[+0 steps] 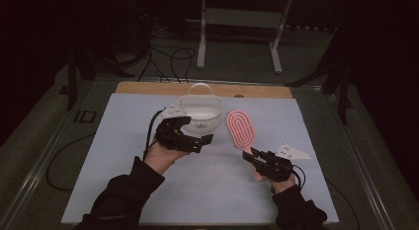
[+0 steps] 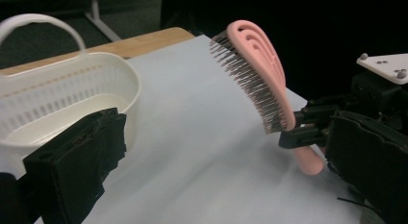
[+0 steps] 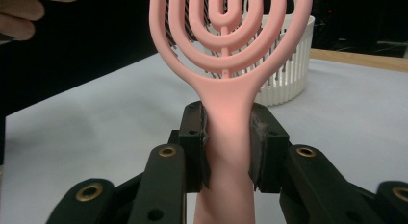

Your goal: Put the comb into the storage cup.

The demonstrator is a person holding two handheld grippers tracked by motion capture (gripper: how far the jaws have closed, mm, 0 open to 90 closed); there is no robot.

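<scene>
Sideways, the left gripper view reveals the hairbrush (image 2: 260, 70) bristles (metal pins).

My high camera sits above the near edge of the table (image 1: 123, 190) and looks forward and down, far enough back to take in the whole top and the floor behind. My left gripper camera rides low and close, facing across the table toward the basket (image 2: 72, 89) and the brush (image 2: 260, 70). My right gripper camera looks along its own jaws, very near the brush (image 3: 226, 104). All three share the brush and basket (image 1: 199, 111)
</scene>
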